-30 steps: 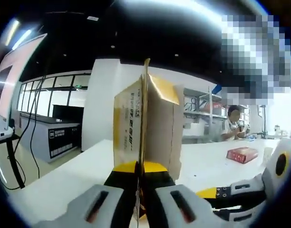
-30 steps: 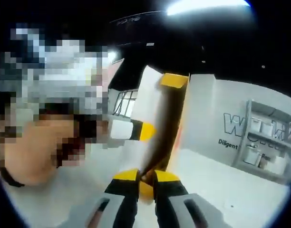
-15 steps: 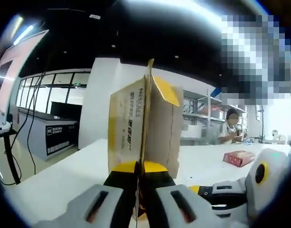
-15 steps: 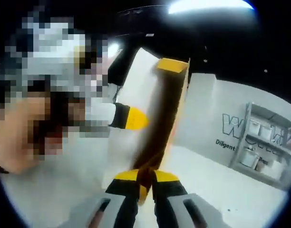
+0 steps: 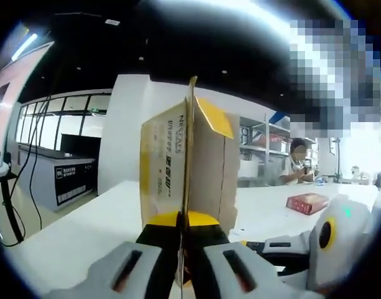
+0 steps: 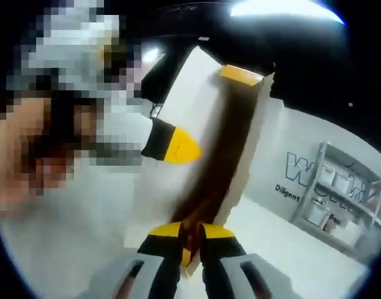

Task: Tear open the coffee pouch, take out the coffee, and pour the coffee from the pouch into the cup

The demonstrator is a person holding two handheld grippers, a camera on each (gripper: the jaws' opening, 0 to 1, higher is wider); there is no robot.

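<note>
Both grippers — left gripper (image 5: 183, 232) and right gripper (image 6: 189, 235) — have jaws clamped on the coffee pouch (image 5: 184, 165), held above the counter (image 5: 72, 240); thin, light, probably creases easily — pinch near the edge.

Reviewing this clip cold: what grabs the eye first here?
The coffee pouch, tan with yellow corners, stands upright dead centre in the left gripper view, clamped edge-on by the left gripper. The right gripper pinches it too, a dark blurred strip in the right gripper view. A red box lies on the white table.
</note>
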